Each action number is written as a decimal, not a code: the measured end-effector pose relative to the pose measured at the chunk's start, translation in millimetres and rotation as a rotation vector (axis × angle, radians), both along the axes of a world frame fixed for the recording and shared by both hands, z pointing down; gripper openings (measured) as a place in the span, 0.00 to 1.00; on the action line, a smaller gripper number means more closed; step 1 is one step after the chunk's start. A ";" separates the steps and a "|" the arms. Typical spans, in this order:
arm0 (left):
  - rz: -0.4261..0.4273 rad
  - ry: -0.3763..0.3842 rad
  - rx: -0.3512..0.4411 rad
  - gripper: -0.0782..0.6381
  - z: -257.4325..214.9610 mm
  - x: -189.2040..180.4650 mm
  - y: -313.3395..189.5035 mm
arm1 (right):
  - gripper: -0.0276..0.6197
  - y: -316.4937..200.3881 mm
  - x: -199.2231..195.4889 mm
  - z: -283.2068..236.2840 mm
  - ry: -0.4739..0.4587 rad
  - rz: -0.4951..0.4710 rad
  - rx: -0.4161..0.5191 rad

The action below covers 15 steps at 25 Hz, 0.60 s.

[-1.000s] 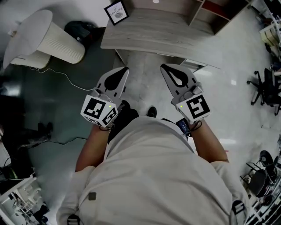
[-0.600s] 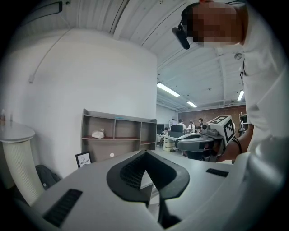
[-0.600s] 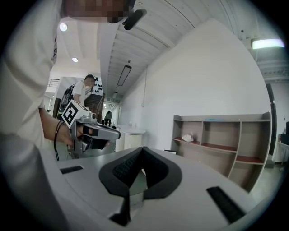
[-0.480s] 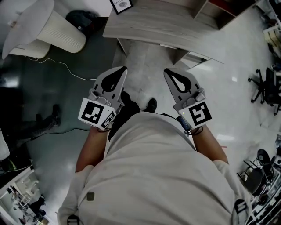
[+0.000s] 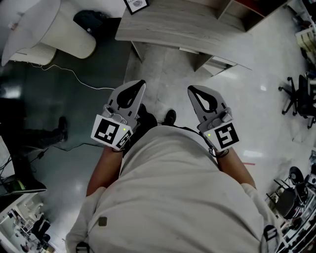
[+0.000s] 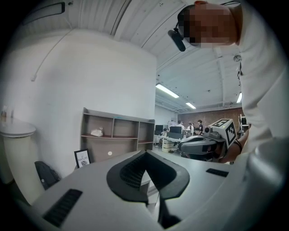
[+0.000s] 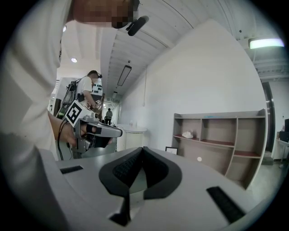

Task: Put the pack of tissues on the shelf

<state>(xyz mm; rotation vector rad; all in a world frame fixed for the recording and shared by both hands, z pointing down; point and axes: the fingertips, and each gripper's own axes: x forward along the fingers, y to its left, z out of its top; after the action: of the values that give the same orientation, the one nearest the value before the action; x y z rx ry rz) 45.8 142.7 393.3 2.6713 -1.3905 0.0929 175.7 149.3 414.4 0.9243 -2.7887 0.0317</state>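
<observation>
Both grippers are held side by side in front of the person's body, above the floor. My left gripper (image 5: 140, 84) is shut with nothing between its jaws, and my right gripper (image 5: 192, 89) is shut and empty too. In the left gripper view the closed jaw tips (image 6: 145, 153) point toward a wooden shelf (image 6: 115, 135) against the white wall. A small white object (image 6: 96, 132) lies on the shelf's middle board; I cannot tell whether it is the pack of tissues. The right gripper view shows the same shelf (image 7: 226, 140) and white object (image 7: 187, 134).
A light wooden desk (image 5: 187, 27) stands ahead, with a framed picture (image 5: 136, 4) at its left end. A white round table (image 5: 44, 29) and a dark bag (image 5: 91, 20) are at the left. A cable (image 5: 74, 81) runs over the floor. Office chairs (image 5: 298, 99) stand at the right.
The desk has slid slightly up in the head view and both grippers sit a little lower in it. Both stay shut and empty.
</observation>
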 end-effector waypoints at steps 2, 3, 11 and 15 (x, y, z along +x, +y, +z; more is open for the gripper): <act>0.007 0.001 -0.001 0.13 0.5 3.2 1.6 | 0.07 0.8 0.9 -0.4 -0.003 0.002 0.002; 0.011 0.001 -0.002 0.13 0.5 4.8 2.1 | 0.07 0.6 1.4 -0.9 -0.006 0.004 0.002; 0.030 0.000 0.006 0.13 -1.9 11.3 0.4 | 0.07 -0.4 3.8 -3.8 -0.007 0.012 0.009; 0.038 -0.009 0.017 0.13 -4.5 13.7 -1.1 | 0.07 -3.4 5.5 -2.7 -0.017 0.019 -0.008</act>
<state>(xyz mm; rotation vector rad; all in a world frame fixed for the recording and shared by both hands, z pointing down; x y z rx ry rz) 59.5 141.6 388.8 2.7153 -1.3488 0.0981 181.2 145.9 411.8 0.9533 -2.7936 0.0537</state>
